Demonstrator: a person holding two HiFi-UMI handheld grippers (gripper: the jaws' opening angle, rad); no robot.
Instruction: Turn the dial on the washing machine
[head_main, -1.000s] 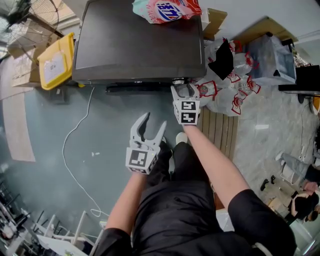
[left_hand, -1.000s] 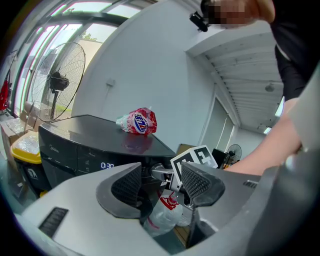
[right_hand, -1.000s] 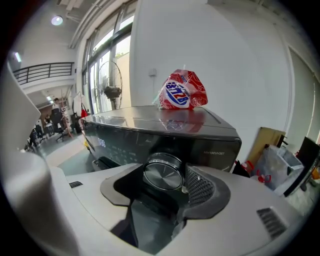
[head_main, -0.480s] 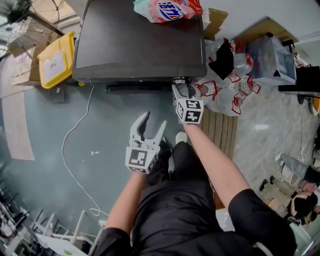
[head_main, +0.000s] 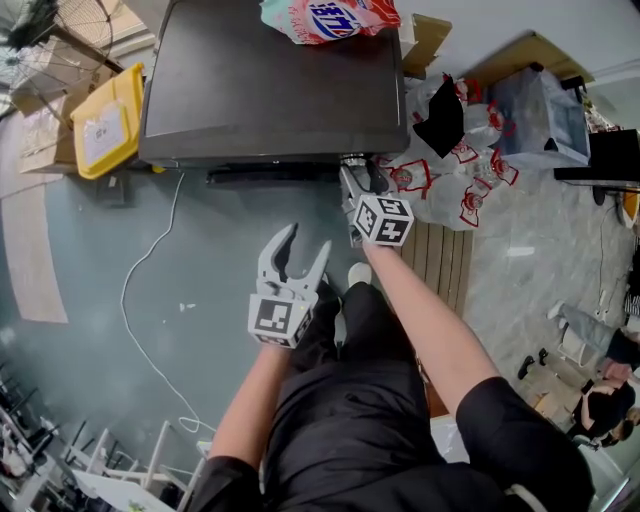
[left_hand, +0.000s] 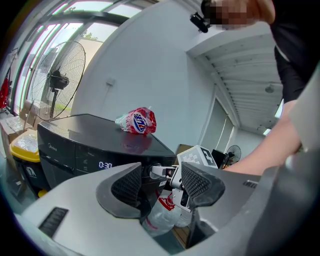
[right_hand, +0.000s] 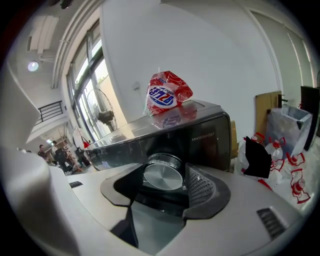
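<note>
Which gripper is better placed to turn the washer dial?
Right. The right gripper grips the dial between its fingers; the left gripper hangs open, well back from the washer.

Laundry corner: washing machine (head_main: 270, 90), detergent bag (head_main: 325, 18).

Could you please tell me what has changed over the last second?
The right gripper, closed on the dial, has rolled, its marker cube swinging right in the head view. The left gripper stayed open and idle; the washing machine and the bag on it did not move.
</note>
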